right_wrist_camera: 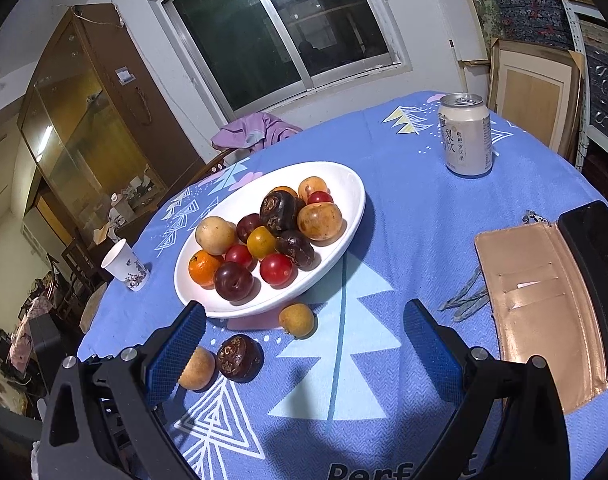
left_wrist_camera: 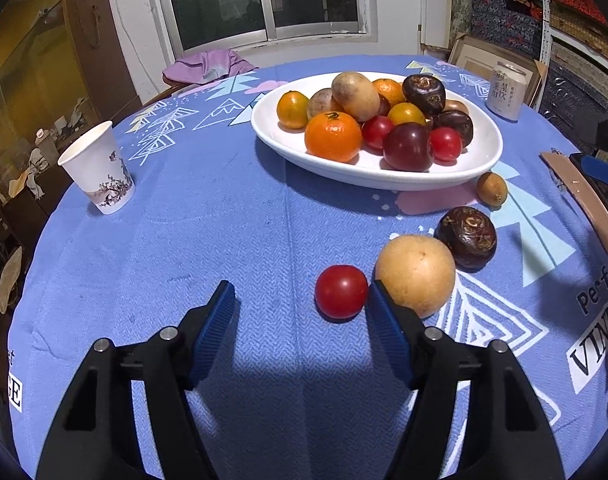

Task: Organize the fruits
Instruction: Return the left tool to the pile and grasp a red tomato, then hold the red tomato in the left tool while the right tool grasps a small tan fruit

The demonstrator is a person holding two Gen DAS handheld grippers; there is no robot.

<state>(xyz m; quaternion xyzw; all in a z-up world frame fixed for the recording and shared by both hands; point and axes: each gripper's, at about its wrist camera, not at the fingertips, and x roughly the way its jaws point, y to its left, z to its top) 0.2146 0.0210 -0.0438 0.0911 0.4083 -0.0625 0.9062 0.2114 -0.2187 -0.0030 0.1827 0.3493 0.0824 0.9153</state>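
glossy red tomato [left_wrist_camera: 341, 291], seemingly unblemished

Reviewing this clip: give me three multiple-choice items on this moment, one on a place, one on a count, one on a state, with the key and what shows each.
1. Where does the paper cup stand?
A. inside the white bowl
B. on the blue cloth, apart from the bowl
C. on top of the can

2. How many fruits lie on the cloth outside the white bowl?
A. one
B. four
C. seven

3. What is between the left tongs?
A. nothing; they are open
B. the can
C. a cup

Key: 1 B, the cup sits alone on the cloth. 2 B, a red tomato, tan round fruit, dark water chestnut and small brown fruit. 3 A, only cloth shows between the pads.
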